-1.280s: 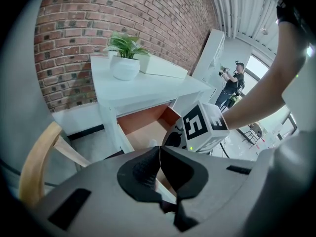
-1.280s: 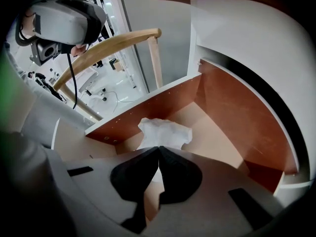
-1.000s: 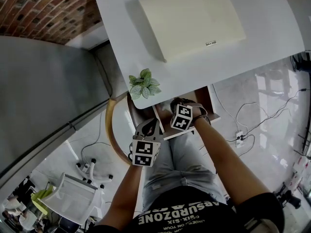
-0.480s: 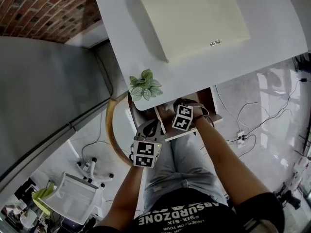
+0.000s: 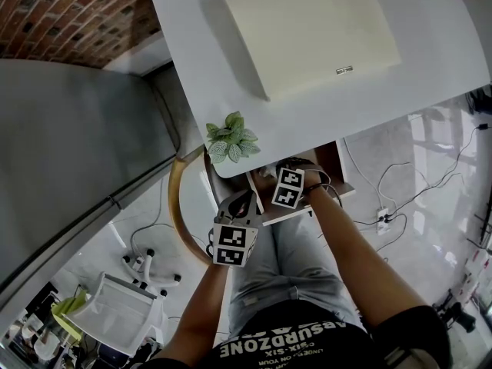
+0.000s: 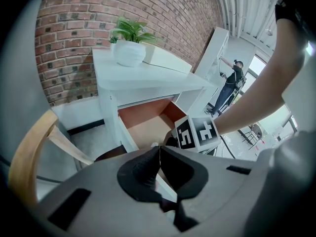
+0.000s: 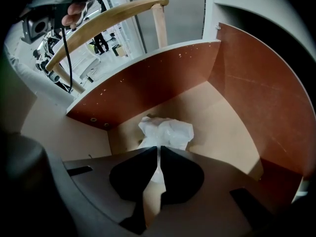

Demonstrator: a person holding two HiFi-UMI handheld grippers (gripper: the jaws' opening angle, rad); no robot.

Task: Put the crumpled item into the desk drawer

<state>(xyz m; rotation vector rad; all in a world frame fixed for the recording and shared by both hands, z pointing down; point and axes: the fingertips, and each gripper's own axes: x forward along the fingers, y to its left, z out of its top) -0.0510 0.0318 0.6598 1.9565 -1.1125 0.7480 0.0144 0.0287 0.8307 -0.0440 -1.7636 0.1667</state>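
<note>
The crumpled item is a white wad of paper, low over the tan floor of the open desk drawer. My right gripper is inside the drawer and shut on the wad's near end; a white strip shows between its jaws. In the head view the right gripper reaches under the white desk into the drawer. My left gripper hangs over the person's lap, just left of the drawer. Its jaws in the left gripper view are shut with nothing between them.
A potted plant stands at the desk's near edge above the drawer. A cream flat board lies on the desktop. A curved wooden chair back is at my left. Cables run over the floor at the right.
Almost nothing: the head view drifts slightly, and both grippers keep their places, the right one still in the drawer with the wad.
</note>
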